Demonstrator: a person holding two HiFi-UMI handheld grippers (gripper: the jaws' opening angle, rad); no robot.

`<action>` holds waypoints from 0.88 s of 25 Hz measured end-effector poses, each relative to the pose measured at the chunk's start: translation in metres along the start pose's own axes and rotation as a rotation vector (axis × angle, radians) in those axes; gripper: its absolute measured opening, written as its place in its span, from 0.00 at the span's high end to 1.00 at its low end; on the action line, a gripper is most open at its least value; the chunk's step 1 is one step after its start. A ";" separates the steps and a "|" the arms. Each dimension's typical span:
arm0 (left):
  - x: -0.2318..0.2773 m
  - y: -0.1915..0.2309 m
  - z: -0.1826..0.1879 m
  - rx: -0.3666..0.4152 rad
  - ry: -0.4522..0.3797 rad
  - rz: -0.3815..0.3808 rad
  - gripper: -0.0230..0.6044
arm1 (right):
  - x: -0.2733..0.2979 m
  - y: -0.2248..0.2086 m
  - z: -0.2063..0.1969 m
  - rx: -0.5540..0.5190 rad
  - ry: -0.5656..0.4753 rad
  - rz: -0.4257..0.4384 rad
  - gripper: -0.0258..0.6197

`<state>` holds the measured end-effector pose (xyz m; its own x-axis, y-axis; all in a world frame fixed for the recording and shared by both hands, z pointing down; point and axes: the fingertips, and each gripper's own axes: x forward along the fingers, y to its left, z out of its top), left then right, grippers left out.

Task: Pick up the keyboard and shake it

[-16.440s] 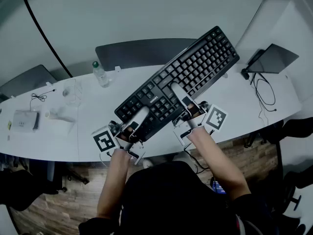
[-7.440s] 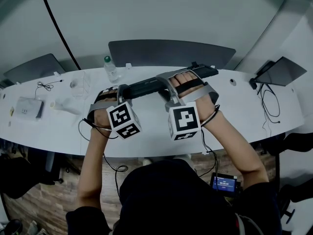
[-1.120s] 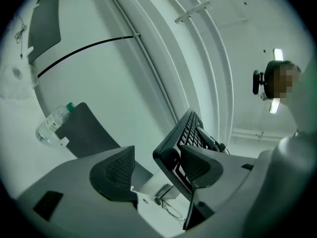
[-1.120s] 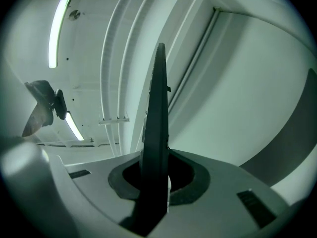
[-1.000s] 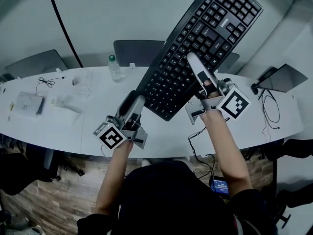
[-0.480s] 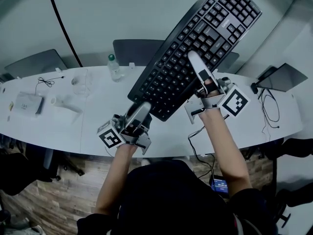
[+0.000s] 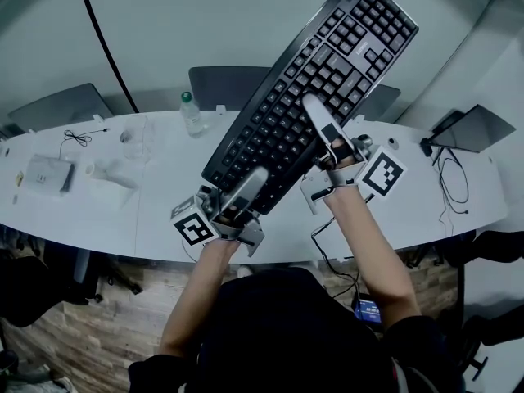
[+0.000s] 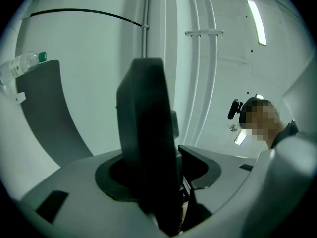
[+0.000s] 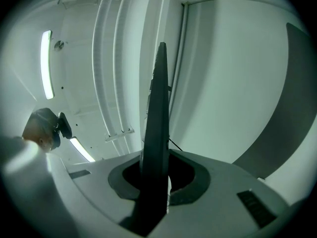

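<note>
Far left on the white counter (image 7: 98, 219) sits one small pale box (image 7: 47, 176), then one clear water bottle (image 7: 191, 115) standing upright near the back edge.

Now the left tongs (image 7: 250, 191): they straddle the low near end of the black keyboard (image 7: 315, 97) and have just been closing in. The end of the board is between them, but the pads don't look clamped on it yet.

The one keyboard is up in the air, well clear of the counter. It tilts steeply, its far end high toward the upper right, keys facing the camera.

The right tongs (image 7: 319, 121) are clenched on its thin edge near the middle, carrying it alone.

That makes one keyboard and two tongs.

It looks like a stiff, light plastic slab, but it is long, so a single mid-edge grip probably lets it lever and twist. The smooth casing could slip under a hard shake, and the keycaps could pop. Two holds spread well apart along the edges look safest.
</note>
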<state>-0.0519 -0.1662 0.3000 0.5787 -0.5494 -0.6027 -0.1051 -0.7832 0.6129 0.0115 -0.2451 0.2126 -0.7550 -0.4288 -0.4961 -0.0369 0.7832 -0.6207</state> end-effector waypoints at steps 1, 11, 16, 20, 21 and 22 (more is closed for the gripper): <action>0.000 0.005 0.000 0.000 -0.006 0.005 0.57 | -0.001 -0.006 0.000 0.004 0.001 -0.001 0.83; -0.013 0.009 0.005 -0.046 -0.035 0.013 0.78 | -0.005 -0.011 -0.012 0.010 -0.021 0.019 0.82; -0.026 0.014 0.020 -0.026 -0.040 0.067 0.80 | 0.008 -0.018 -0.028 0.008 -0.023 0.018 0.82; -0.027 0.017 0.022 -0.013 -0.042 0.084 0.81 | 0.009 -0.020 -0.029 0.007 -0.014 0.021 0.82; -0.026 0.016 0.022 -0.005 -0.040 0.087 0.81 | 0.008 -0.021 -0.028 0.007 -0.010 0.021 0.81; -0.026 0.016 0.022 0.005 -0.035 0.092 0.81 | 0.008 -0.021 -0.028 0.007 -0.006 0.020 0.81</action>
<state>-0.0861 -0.1710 0.3139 0.5378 -0.6289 -0.5614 -0.1604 -0.7301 0.6642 -0.0117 -0.2519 0.2385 -0.7518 -0.4154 -0.5121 -0.0170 0.7886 -0.6147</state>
